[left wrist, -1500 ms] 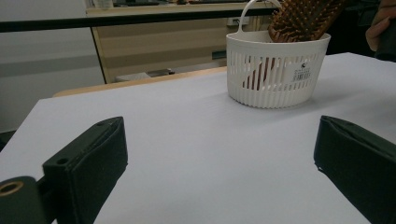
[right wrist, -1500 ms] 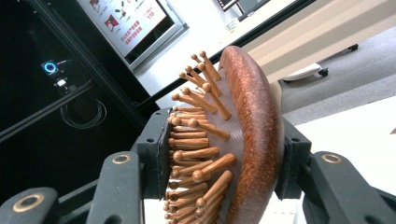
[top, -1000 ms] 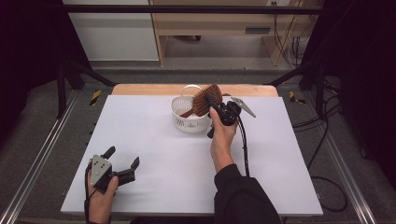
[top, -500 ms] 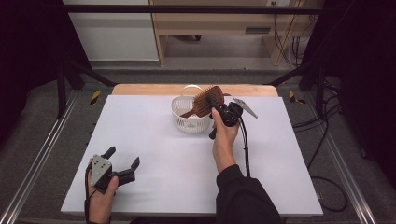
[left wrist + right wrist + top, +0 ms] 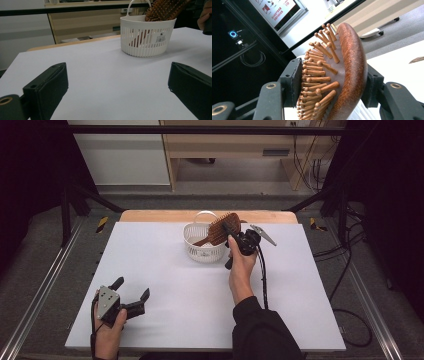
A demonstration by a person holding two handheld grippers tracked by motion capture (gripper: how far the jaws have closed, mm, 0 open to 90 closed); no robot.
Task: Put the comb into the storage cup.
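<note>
A wooden hairbrush (image 5: 219, 231) leans out of a white slotted basket (image 5: 202, 251) at the back of the table, handle down inside and head over the rim. My right gripper (image 5: 228, 227) holds the brush head (image 5: 348, 62): one pad sits on its smooth back and the other pad (image 5: 295, 82) meets the bristle tips. Its jaws have just been opening, with the brush still between them. My left gripper (image 5: 132, 287) rests open near the front left of the table. The left gripper view has its jaws wide apart (image 5: 117, 82), and the basket (image 5: 146, 37) and brush (image 5: 165, 10) stand far ahead.
The white table top (image 5: 165, 270) stretches between the two hands. A black cable (image 5: 263, 275) trails from the right gripper along the forearm. Metal rails (image 5: 45, 290) flank the table, and a wooden cabinet (image 5: 225, 150) stands behind it.
</note>
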